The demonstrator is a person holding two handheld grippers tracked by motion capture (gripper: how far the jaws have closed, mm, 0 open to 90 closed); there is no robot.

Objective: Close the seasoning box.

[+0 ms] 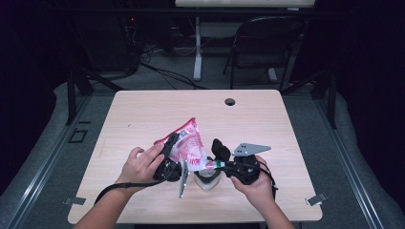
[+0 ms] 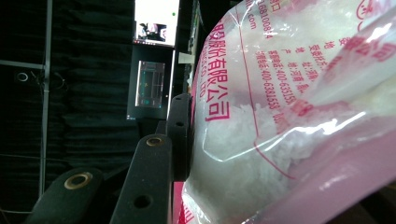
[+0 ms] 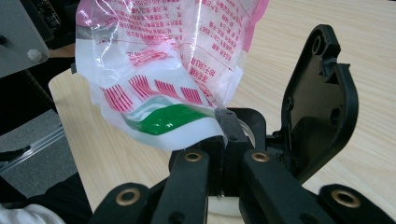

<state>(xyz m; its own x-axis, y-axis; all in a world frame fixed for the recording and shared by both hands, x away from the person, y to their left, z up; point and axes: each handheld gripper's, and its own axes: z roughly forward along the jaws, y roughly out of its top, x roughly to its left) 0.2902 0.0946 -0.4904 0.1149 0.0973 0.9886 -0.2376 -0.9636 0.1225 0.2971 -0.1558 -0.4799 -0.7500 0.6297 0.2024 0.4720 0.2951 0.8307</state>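
A pink and white plastic bag of rice (image 1: 185, 142) hangs tilted above the table between my two grippers. My left gripper (image 1: 173, 145) is shut on the bag's upper side; one black finger (image 2: 180, 133) presses against the bag (image 2: 280, 116), and the other is hidden behind it. My right gripper (image 1: 217, 165) is shut on the bag's lower white and green corner (image 3: 163, 119), its jaws (image 3: 224, 123) closed together. Under that corner stands a small white pot (image 1: 206, 182) with its black lid (image 1: 219, 149) (image 3: 322, 102) hinged up.
The wooden table (image 1: 143, 109) has a round cable hole (image 1: 230, 101) near its far edge. A black folding chair (image 1: 267, 38) and a white desk leg (image 1: 197, 47) stand on the floor beyond the table.
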